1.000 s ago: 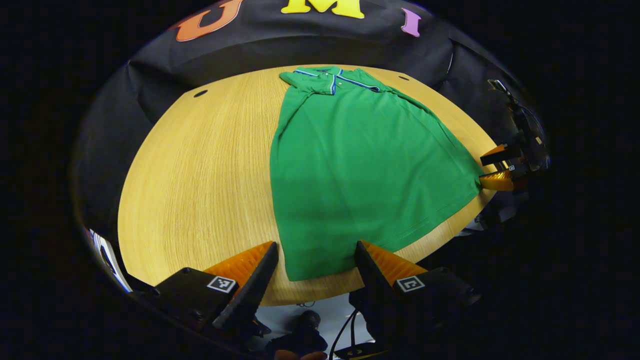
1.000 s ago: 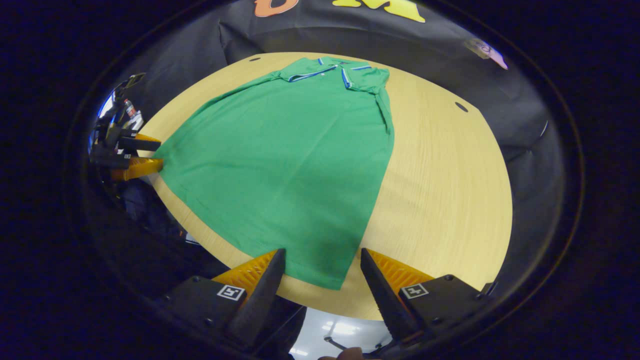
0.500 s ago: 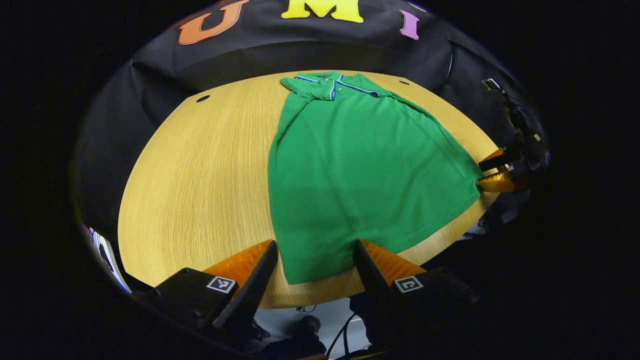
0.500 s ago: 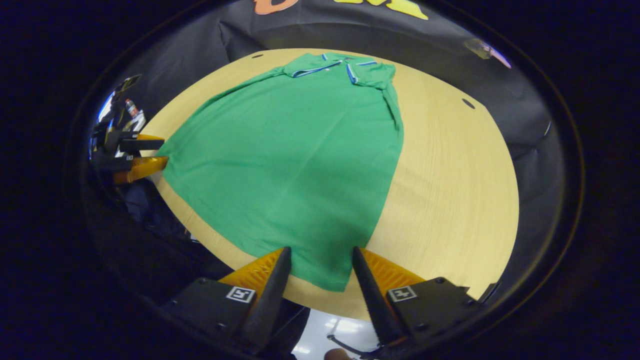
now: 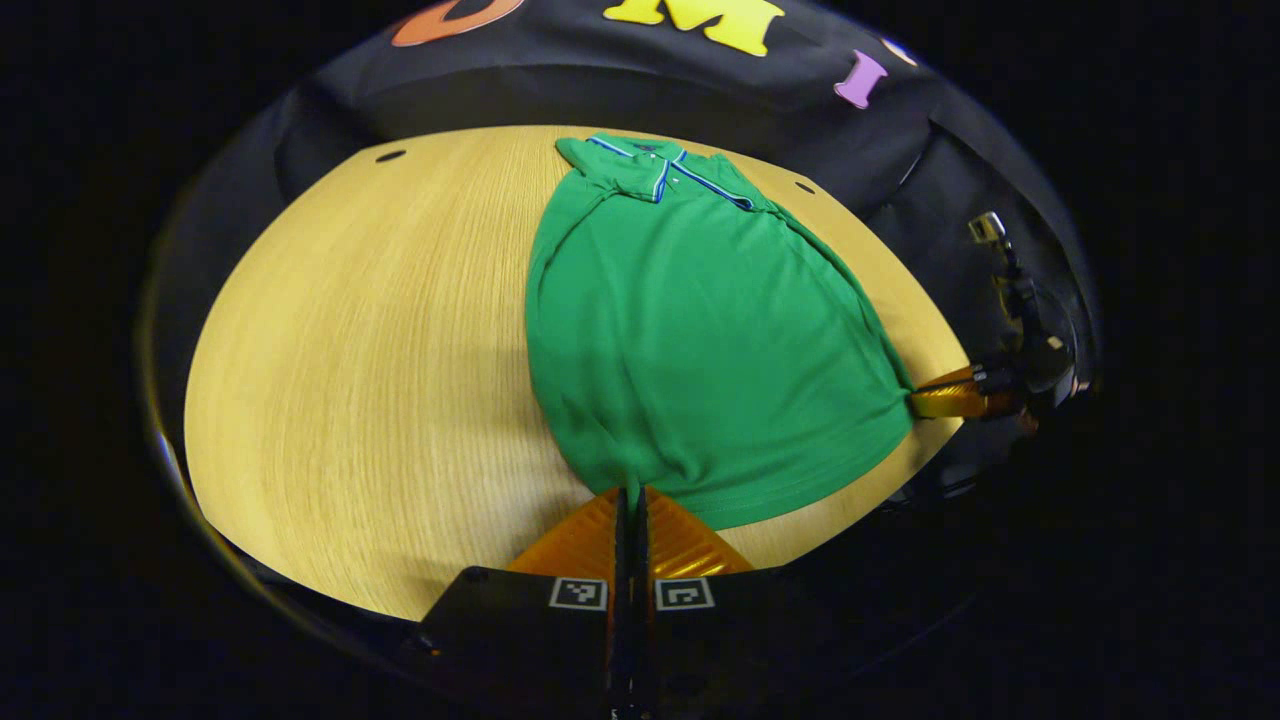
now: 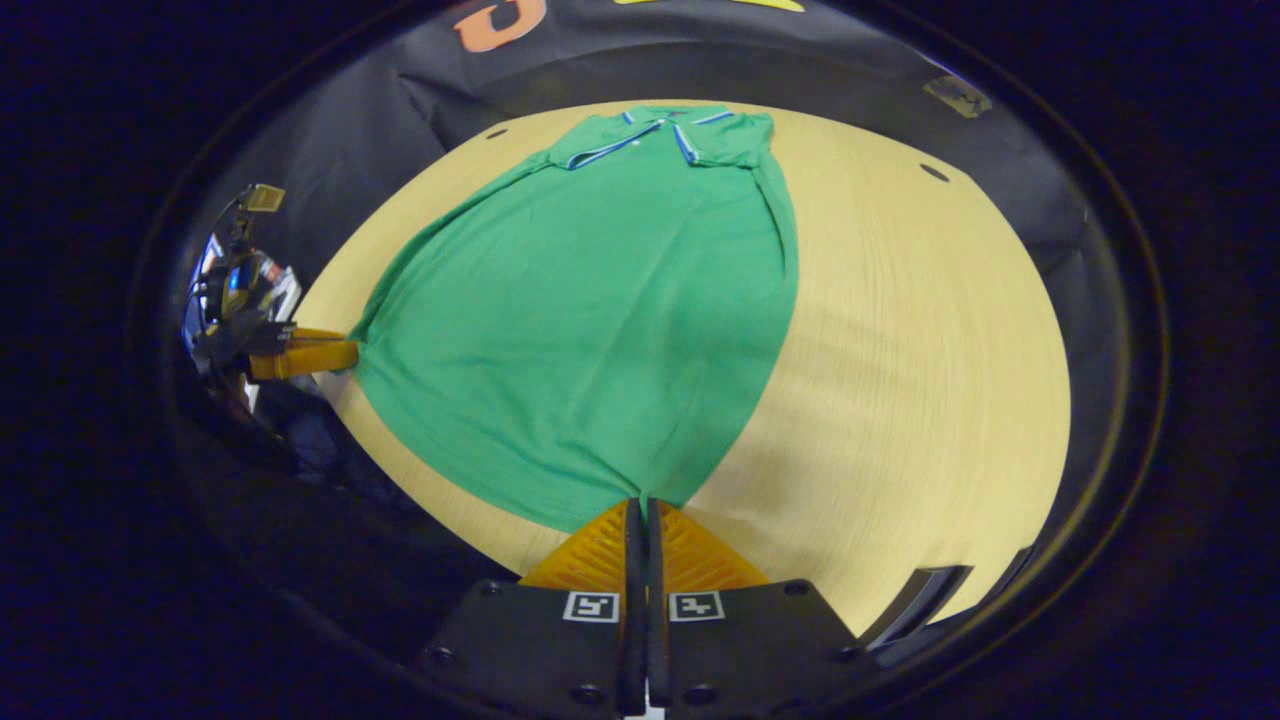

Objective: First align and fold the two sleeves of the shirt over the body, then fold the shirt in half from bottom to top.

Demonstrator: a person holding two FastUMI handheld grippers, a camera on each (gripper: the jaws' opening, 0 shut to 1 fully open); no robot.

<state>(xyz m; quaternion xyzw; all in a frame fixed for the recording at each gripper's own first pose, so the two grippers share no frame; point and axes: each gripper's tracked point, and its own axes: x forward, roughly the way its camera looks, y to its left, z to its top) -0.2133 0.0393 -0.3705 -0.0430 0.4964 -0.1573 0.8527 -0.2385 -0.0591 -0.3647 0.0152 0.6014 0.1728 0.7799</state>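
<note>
Nearest you, your left gripper has its fingers pressed together on the bottom hem of the green shirt, at its left corner, and the cloth bunches slightly where they pinch. Your right gripper is clamped the same way on the hem's other corner; in the left gripper view it shows at the shirt's far right edge, touching the fabric. From both fingertips the shirt stretches away flat over the wooden table, sleeves already folded in. Its collar lies farthest off, near the table's back edge.
</note>
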